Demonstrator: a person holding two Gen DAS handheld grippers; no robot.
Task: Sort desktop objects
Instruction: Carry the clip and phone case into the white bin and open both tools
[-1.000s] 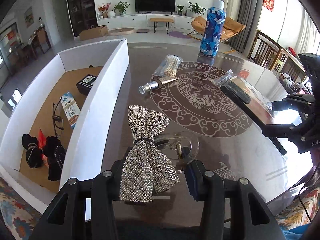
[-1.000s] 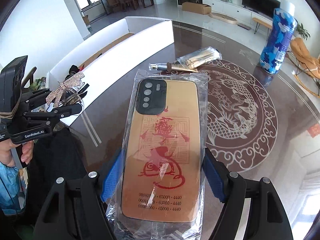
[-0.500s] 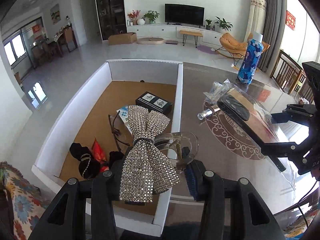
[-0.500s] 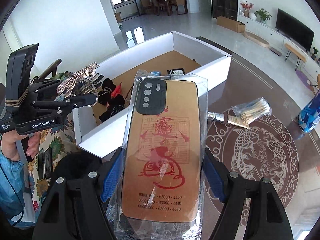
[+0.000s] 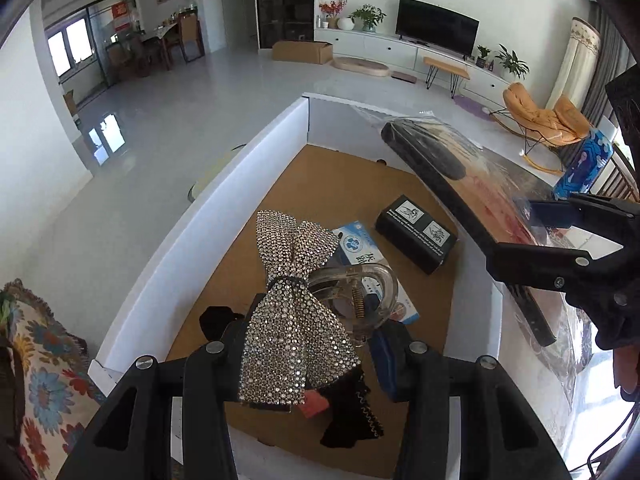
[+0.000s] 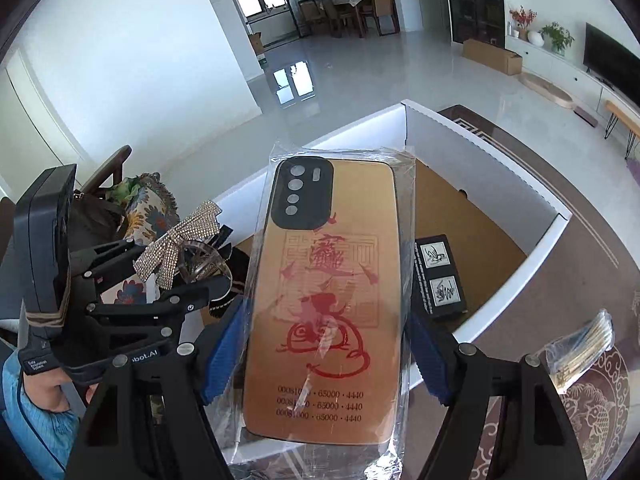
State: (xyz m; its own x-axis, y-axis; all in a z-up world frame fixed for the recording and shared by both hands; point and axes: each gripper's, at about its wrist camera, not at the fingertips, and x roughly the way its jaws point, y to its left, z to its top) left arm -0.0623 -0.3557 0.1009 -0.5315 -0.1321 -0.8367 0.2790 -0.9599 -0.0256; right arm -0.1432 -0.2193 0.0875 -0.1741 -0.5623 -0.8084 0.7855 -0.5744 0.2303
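My left gripper (image 5: 316,344) is shut on a clear hair clip with a rhinestone bow (image 5: 292,308) and hangs over the near end of the white cardboard box (image 5: 208,216). My right gripper (image 6: 324,356) is shut on a gold phone case (image 6: 324,300) in a clear plastic sleeve, its blue pads (image 6: 224,352) pressing both long edges. The case sits above the box's right wall (image 6: 500,152). In the right wrist view the left gripper (image 6: 192,272) and bow (image 6: 180,240) are at the left. In the left wrist view the right gripper (image 5: 560,248) and case (image 5: 460,176) are at the right.
Inside the box lie a black carton (image 5: 416,232), a blue-and-white packet (image 5: 356,244) and dark hair pieces (image 5: 352,416). A bag of cotton swabs (image 6: 580,348) rests on the patterned table right of the box. A blue bottle (image 5: 584,164) stands far right. A floral cushion (image 5: 36,360) is left.
Both grippers have swung left from above the patterned table to above the white box, each carrying its item. Neither grip has changed.
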